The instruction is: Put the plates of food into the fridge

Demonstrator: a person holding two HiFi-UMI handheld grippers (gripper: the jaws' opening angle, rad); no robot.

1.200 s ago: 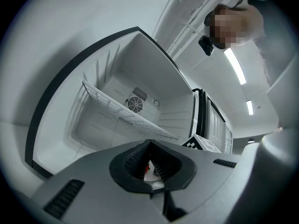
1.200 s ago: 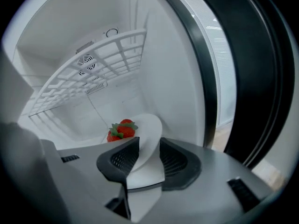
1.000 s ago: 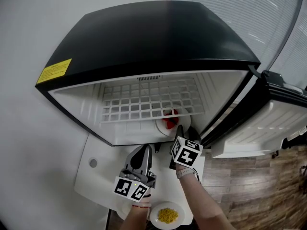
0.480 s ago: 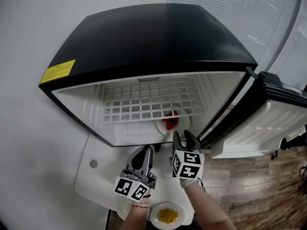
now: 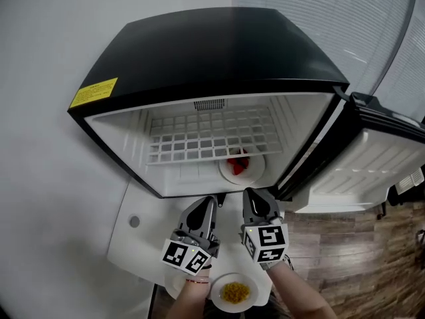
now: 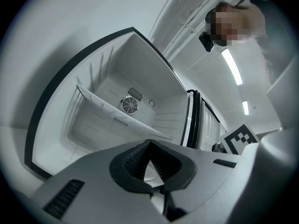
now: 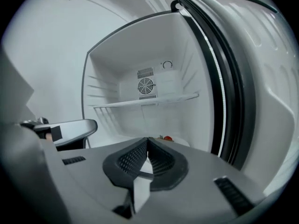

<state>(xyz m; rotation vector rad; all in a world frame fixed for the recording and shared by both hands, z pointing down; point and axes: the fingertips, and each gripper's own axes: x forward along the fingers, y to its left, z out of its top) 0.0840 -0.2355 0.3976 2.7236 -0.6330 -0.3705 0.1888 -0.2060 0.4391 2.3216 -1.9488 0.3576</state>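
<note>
The right claw (image 5: 255, 197) has just closed, empty, and pulled back from the fridge (image 5: 219, 52), leaving the red-food plate (image 5: 228, 173) inside. The left claw (image 5: 207, 202) is also pressed together, and the yellow-food plate (image 5: 218, 300) waits near.

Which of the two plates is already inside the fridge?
The plate with red food, on the fridge floor beneath the wire shelf; the plate with yellow food sits outside on the white table.

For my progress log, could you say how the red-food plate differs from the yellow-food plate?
The red-food plate sits inside the fridge, under the wire shelf; the yellow-food plate sits outside, on the white table. The red-food plate's load is red, the yellow-food plate's yellow. Both are round and white.
</note>
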